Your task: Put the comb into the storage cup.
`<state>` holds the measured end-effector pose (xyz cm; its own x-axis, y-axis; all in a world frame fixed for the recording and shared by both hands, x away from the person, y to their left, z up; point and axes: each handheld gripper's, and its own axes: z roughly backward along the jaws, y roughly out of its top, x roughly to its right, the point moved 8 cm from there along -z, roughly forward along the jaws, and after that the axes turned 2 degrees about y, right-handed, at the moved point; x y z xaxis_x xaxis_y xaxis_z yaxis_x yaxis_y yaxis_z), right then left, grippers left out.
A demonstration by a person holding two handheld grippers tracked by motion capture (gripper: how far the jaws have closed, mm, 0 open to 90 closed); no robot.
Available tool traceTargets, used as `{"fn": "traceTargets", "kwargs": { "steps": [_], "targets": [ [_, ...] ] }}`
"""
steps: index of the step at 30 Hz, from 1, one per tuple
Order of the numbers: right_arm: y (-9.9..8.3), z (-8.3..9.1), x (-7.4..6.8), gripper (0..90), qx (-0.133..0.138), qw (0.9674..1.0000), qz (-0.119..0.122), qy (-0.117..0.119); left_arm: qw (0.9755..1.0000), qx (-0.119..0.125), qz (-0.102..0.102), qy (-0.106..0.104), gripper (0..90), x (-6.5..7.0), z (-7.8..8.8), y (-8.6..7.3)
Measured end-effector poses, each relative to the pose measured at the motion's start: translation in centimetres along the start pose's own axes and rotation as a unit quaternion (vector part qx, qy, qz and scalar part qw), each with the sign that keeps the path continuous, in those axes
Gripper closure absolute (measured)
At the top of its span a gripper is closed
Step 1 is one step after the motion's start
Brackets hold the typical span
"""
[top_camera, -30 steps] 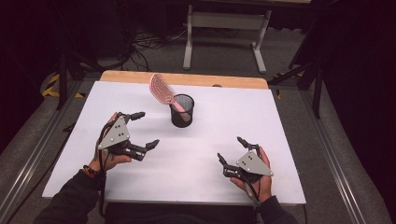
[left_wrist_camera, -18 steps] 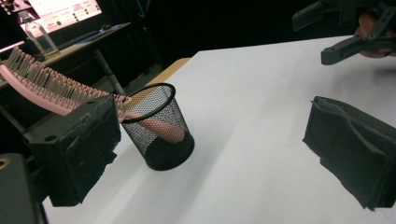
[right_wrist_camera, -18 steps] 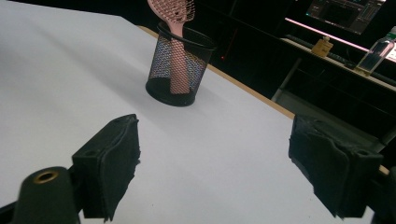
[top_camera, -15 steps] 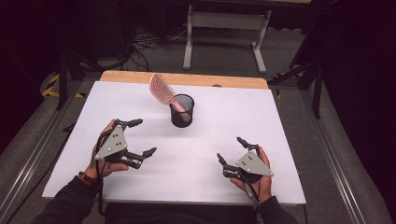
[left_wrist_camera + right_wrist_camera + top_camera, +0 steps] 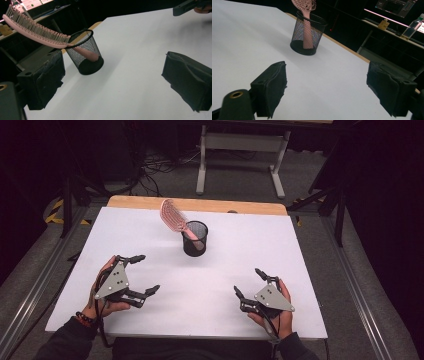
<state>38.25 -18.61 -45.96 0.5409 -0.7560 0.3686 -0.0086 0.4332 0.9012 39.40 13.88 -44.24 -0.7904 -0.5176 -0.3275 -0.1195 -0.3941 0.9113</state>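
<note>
A black mesh cup stands upright on the white table, back of centre. In it sits a pink hairbrush, handle down, its head leaning out to the back left. My left gripper rests near the front left, open with nothing between its jaws. My right gripper rests near the front right, also open and holding nothing. From the left gripper view, the cup and brush lie well ahead. From the right gripper view, the cup and brush stand farther off.
A wooden strip runs along the table's back edge. A white metal stand and cables lie on the floor beyond. Bottles stand on a dark shelf off the table. The other gripper shows at the left gripper view's top right.
My left gripper has drawn back toward the front edge and a little to the left, away from the cup. The right gripper, cup and brush have not moved.
</note>
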Motion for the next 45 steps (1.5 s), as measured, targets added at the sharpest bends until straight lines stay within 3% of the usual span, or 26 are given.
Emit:
{"fn": "traceTargets", "kwargs": {
  "steps": [6,11,23,28,32,36,40,45],
  "targets": [
    [-0.2,0.3,0.0,16.8,-0.004,1.0000,0.000,0.000,1.0000,-0.008,0.000,0.004,5.4,0.1,0.8,-1.0],
    [-0.3,0.3,-0.1,16.8,-0.006,1.0000,0.001,0.000,0.9998,-0.017,0.012,0.004,5.5,0.4,1.3,-2.2],
    [-0.5,0.5,-0.2,16.5,-0.008,1.0000,0.001,0.001,0.9985,-0.044,0.017,0.026,6.2,0.2,2.5,-4.7],
    [-0.5,0.5,-0.3,16.3,-0.008,1.0000,0.001,0.003,0.9976,-0.054,0.029,0.033,5.5,0.1,3.1,-5.6],
    [-0.6,0.5,-0.4,16.0,-0.011,0.9999,-0.001,0.005,0.9962,-0.061,0.052,0.034,5.5,0.1,3.7,-6.6],
    [-0.7,0.5,-0.3,14.3,-0.012,0.9999,-0.009,0.007,0.9951,-0.067,0.059,0.042,5.4,0.0,4.3,-7.1],
    [-0.9,0.5,-0.3,12.4,-0.014,0.9998,-0.014,0.008,0.9936,-0.061,0.084,0.045,5.1,-0.4,4.8,-7.4],
    [-1.2,0.3,-0.4,11.1,-0.018,0.9996,-0.015,0.016,0.9924,-0.064,0.094,0.047,4.7,-0.8,4.8,-7.8]
  ]
}}
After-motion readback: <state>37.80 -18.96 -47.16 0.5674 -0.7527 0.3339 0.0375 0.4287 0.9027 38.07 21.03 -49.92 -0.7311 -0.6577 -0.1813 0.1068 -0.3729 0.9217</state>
